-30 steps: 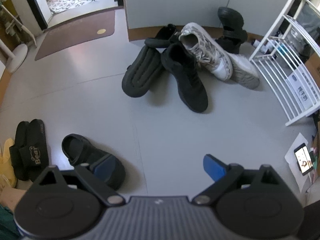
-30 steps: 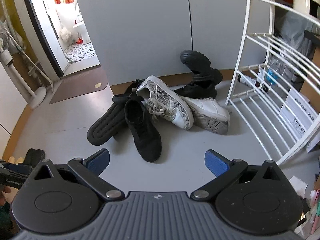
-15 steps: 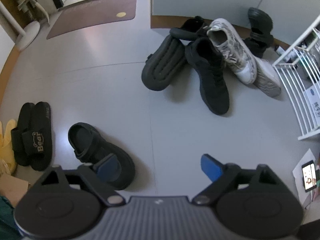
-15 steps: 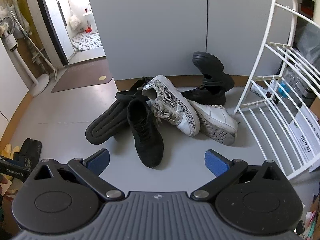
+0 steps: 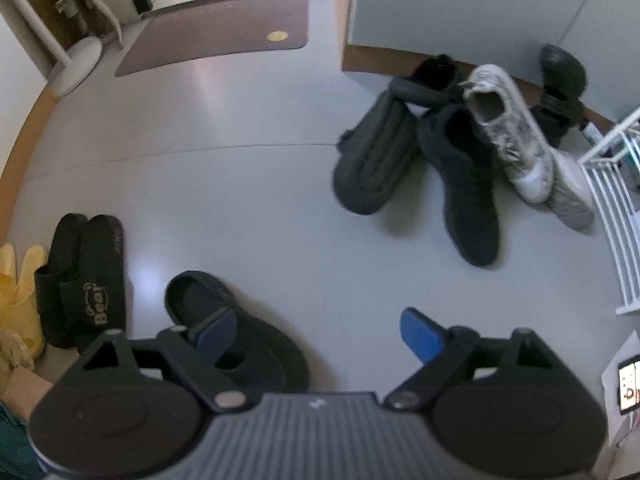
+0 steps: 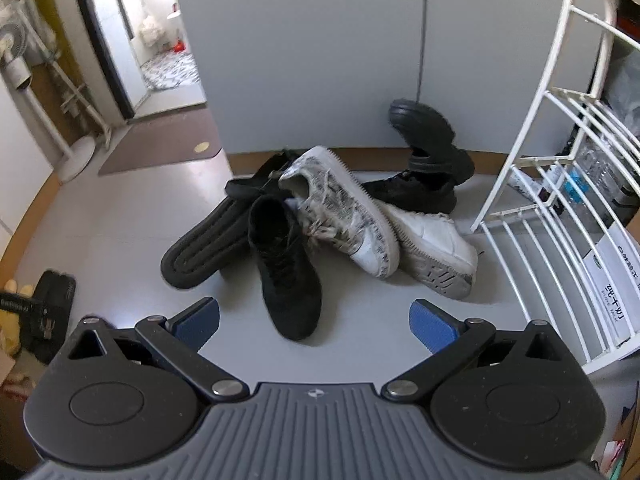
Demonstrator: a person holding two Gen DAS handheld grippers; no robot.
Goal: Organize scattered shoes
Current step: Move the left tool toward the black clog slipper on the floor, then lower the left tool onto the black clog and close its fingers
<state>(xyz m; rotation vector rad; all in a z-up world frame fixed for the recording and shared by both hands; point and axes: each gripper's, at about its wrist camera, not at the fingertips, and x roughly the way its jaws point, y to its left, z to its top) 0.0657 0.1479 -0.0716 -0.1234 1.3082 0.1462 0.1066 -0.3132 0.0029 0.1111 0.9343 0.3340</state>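
Both grippers, left (image 5: pixel 316 330) and right (image 6: pixel 314 320), hovering with fingers spread, holding nothing. Black knit sneaker (image 6: pixel 286 264) lying on floor at pile front; soft, light, collar looking best grip.

Shoes (image 6: pixel 320 232) heaped by wall; black clog (image 5: pixel 240 336) apart.

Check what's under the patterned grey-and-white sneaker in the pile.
The patterned grey-and-white sneaker lies across a white sneaker tipped on its side, tread showing, and overlaps the black lace-up sneaker. Whatever sits beneath its heel is covered.
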